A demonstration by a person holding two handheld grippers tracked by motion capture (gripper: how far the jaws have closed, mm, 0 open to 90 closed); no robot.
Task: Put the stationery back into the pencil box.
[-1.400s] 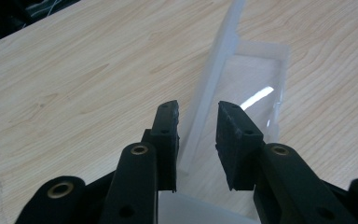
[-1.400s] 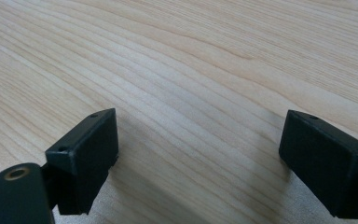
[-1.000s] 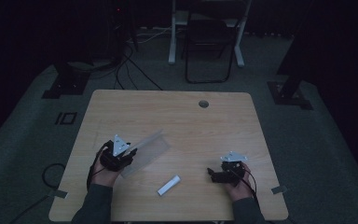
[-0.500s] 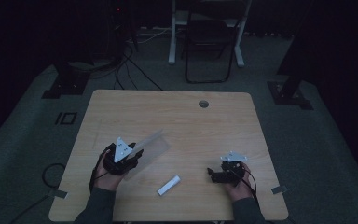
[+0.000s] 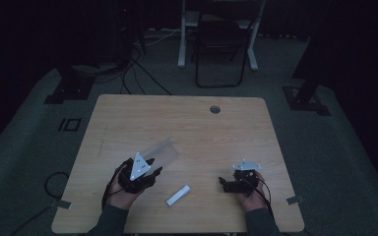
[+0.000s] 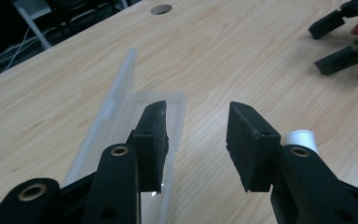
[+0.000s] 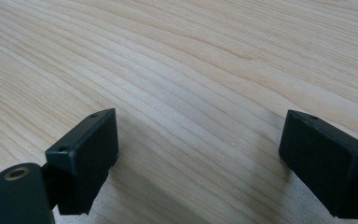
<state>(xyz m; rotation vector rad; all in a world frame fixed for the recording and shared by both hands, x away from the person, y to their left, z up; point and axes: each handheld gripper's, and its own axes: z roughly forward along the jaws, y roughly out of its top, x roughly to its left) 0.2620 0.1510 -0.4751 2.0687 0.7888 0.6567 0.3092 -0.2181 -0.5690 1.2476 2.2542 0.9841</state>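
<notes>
Clearly the work centres on the clear plastic case [image 5: 161,152], a long, shallow see-through box lying flat on the wooden table [image 5: 187,123], a little left of the middle and slanting away from the person. In the left gripper view its open end and one raised long wall [image 6: 121,84] show well; it looks empty, as far as I can tell, which suggests it is waiting to be filled.

Just at its near end sits the left gripper [image 5: 145,173], held low over the table. Its jaws have just been opening and now stand apart with nothing pressed between them; one pad [image 6: 153,135] overlaps the case's end in that view, though I cannot say whether it touches the plastic. My guess is that it has let the case go.

Near it, toward the person, lies a small white tube [image 5: 178,195] on its side, apart from the case; its white end [image 6: 301,138] peeks past the jaw. It seems the likely thing to go into the case.

Well off to the right, the right gripper [image 5: 229,183] rests near the table's front edge, jaws wide over bare wood [image 7: 191,84], holding nothing and probably just waiting its turn.
</notes>
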